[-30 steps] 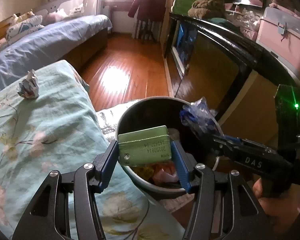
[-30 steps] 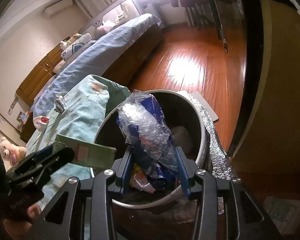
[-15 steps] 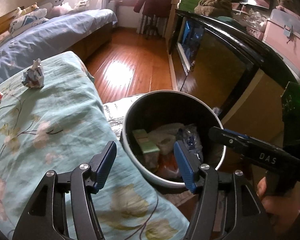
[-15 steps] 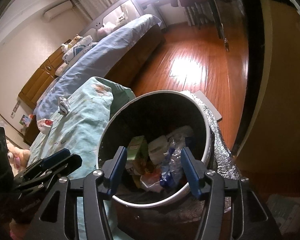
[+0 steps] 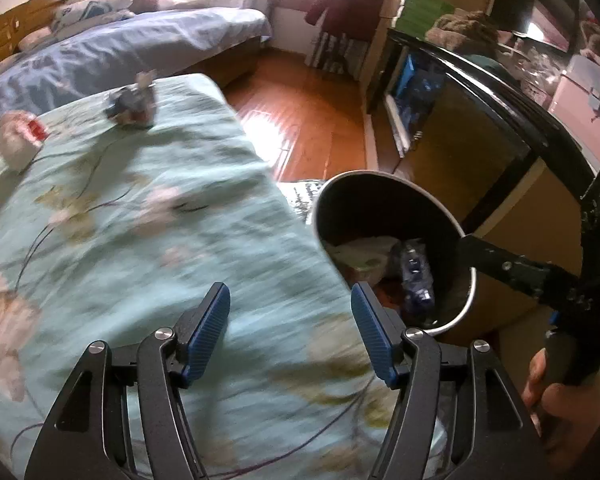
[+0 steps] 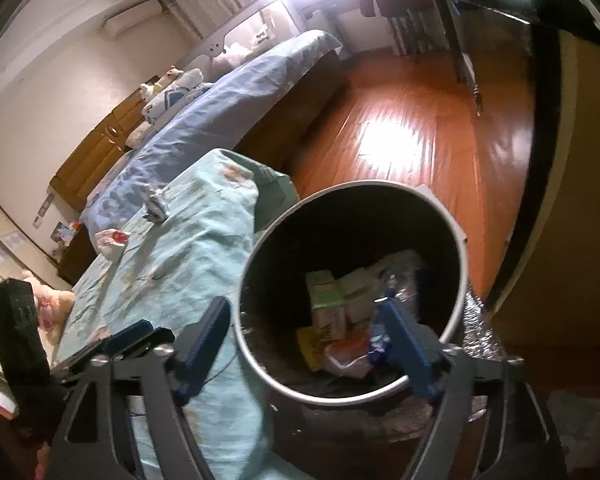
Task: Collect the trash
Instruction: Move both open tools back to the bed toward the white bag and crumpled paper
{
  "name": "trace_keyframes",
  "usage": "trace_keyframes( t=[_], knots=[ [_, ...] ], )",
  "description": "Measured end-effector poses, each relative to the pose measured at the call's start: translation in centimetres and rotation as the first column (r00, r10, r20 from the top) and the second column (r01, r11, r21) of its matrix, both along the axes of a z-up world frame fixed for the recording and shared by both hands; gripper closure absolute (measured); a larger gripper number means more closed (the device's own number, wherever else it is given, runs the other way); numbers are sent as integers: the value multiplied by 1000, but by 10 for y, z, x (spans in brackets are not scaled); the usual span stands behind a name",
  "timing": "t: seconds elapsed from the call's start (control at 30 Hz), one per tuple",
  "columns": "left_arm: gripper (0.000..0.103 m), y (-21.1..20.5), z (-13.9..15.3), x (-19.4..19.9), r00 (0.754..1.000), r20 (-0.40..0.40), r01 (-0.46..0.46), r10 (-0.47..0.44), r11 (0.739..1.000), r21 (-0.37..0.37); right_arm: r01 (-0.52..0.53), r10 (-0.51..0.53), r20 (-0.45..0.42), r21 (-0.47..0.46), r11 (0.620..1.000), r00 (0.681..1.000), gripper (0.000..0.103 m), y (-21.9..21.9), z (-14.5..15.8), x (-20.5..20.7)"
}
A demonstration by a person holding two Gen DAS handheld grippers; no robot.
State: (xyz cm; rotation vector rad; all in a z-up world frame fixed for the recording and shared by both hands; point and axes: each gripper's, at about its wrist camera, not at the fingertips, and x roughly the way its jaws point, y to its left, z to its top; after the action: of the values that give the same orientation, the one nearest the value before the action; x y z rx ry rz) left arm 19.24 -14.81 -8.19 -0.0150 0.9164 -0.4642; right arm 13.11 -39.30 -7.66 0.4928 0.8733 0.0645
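Teal floral quilt [image 5: 148, 248], soft and wrinkled, covers the bed beside the bin [image 6: 456, 248]. Both grippers are empty. Left gripper [image 5: 290, 334]: fingers about two-thirds apart, just widened a little, nothing between them, hovering over the quilt next to the bin rim. Right gripper [image 6: 308, 346]: fingers have just swung wide, nothing held, poised over the bin mouth.

Bin is round, dark inside, pale rim, and holds a green carton [image 6: 324, 300], crinkly clear-blue plastic [image 5: 414, 276] and other scraps.

Two pieces remain on the quilt, well away from the bin: a grey crumpled wad [image 5: 134, 102] and a white-and-red wrapper [image 5: 18, 144].

Next step, as I judge it: send the left gripper to the wad. I would keep the fingers wide, come down steeply, and close above the cloth so the quilt is not pinched. The wad looks light and springy; a firm squeeze should hold it.
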Motion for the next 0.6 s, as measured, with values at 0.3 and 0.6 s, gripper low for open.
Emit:
trace_keyframes(
  t=[0.3,0.6],
  knots=[
    [37,39,-1,-5,997,-4,-75,75,997,-15,-51,50,12,7,999,999,16,31,6,5],
    [33,90,1,-1,980,10,-200,201,979,-32,-128,128,23,8,992,992,11,73,11,18]
  ],
)
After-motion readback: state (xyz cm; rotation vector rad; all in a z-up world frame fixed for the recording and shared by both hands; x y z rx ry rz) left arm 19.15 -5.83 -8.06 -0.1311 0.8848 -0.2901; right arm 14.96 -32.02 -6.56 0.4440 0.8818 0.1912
